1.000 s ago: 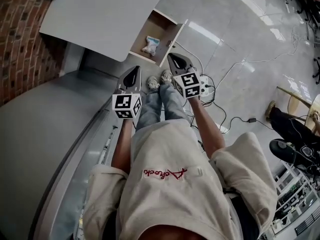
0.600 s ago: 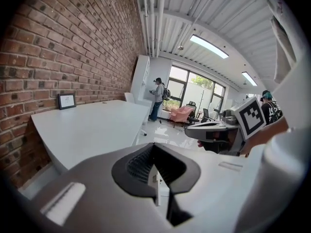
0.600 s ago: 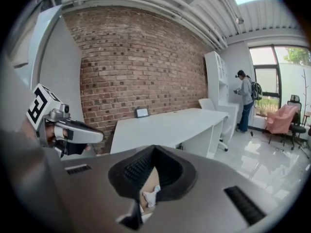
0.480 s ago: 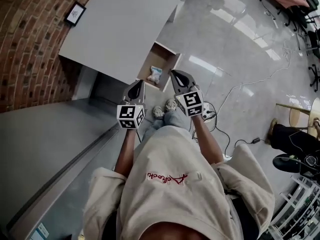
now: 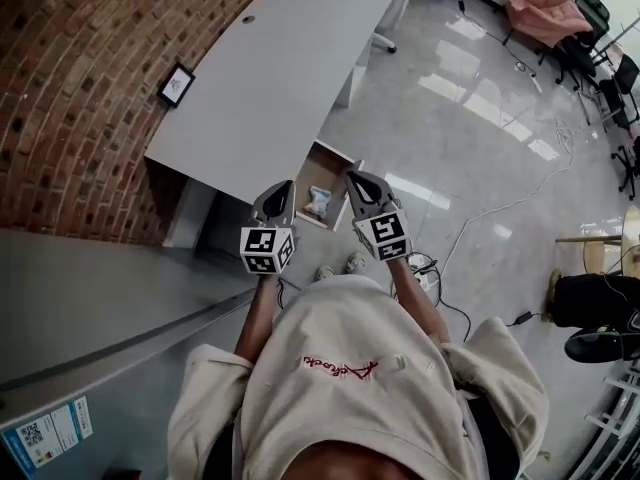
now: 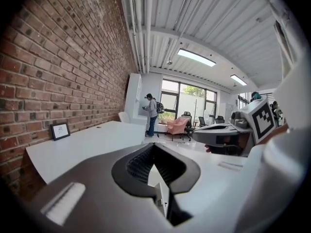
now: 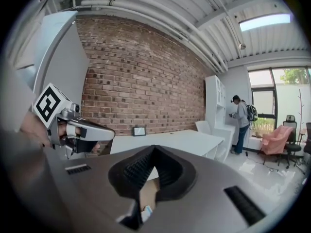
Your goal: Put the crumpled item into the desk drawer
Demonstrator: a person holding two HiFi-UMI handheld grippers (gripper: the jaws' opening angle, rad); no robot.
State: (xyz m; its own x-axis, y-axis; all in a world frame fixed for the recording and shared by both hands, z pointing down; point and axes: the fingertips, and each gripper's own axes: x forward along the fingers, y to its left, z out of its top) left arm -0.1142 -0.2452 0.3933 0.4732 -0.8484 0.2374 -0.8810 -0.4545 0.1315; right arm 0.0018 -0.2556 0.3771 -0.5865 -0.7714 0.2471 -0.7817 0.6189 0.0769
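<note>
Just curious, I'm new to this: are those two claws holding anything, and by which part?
Nothing is held. The left gripper and right gripper are shut and empty; the crumpled item lies in the open drawer.

- Red brick wall (image 5: pixel 60 88), left of the fingers (image 5: pixel 278 200), a small framed picture (image 5: pixel 176 84) standing against it.
- White worktop (image 5: pixel 270 68), directly ahead of the fingers, along that wall.
- Glossy pale tiled floor (image 5: pixel 470 138), to their right.
- Pink armchair (image 5: pixel 545 13) and tall windows (image 6: pixel 194 97), far beyond them.
- Ribbed white ceiling (image 6: pixel 233 28) with pipes (image 6: pixel 141 28) and strip lights (image 6: pixel 197 57), overhead.
</note>
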